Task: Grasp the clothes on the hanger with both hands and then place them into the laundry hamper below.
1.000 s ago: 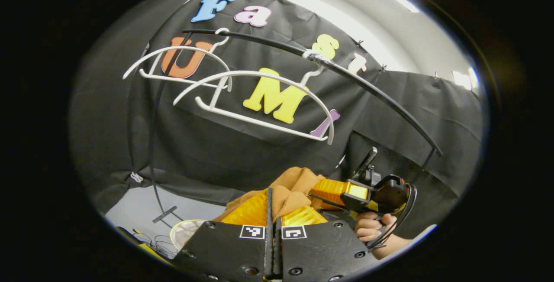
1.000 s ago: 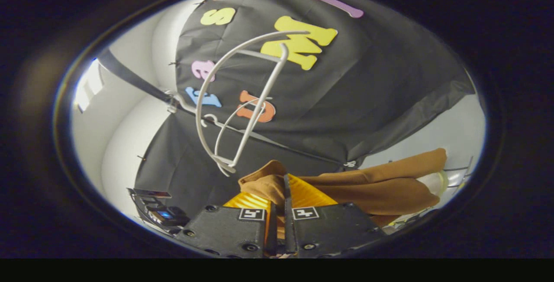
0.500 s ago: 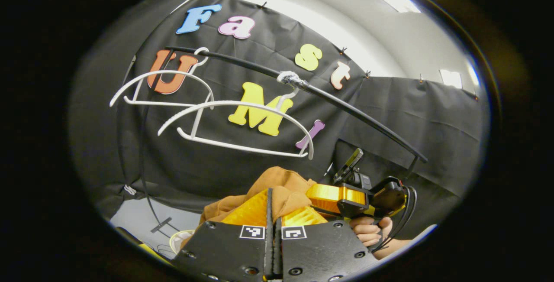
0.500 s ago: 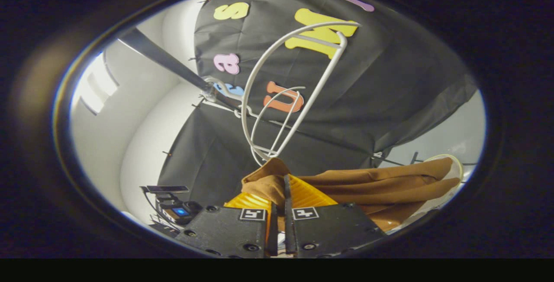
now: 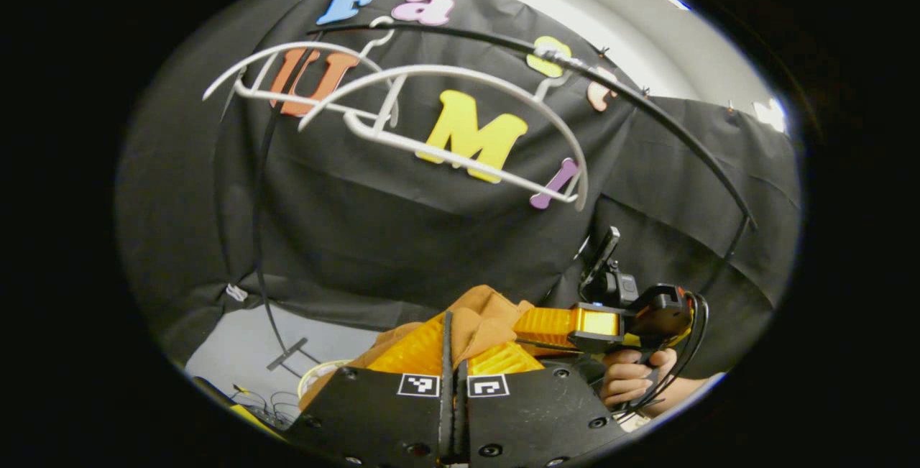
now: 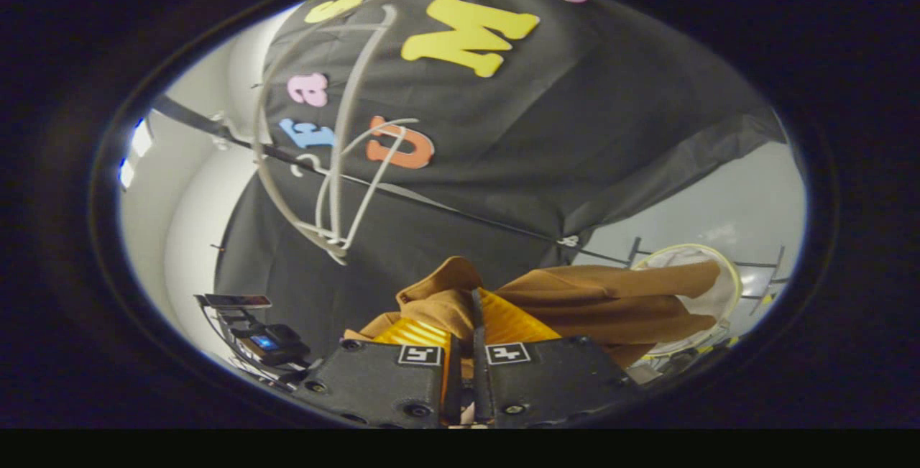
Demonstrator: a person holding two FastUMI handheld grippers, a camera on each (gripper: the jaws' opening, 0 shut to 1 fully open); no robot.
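While both claws pinch the brown garment point(image 6: 604, 303) at its upper edge, left claw point(image 5: 454, 342) and right claw point(image 6: 466, 324) clamped on cloth, it sags, soft and light, toward the hamper point(image 6: 726, 267); beyond, bare hangers point(image 5: 445, 116) hang on the rail point(image 5: 647, 123).

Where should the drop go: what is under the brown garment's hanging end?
In the right gripper view, the brown garment trails over the white hamper, whose yellow-edged rim shows around the cloth's end. The hamper's inside is covered by the cloth, so its contents cannot be seen.
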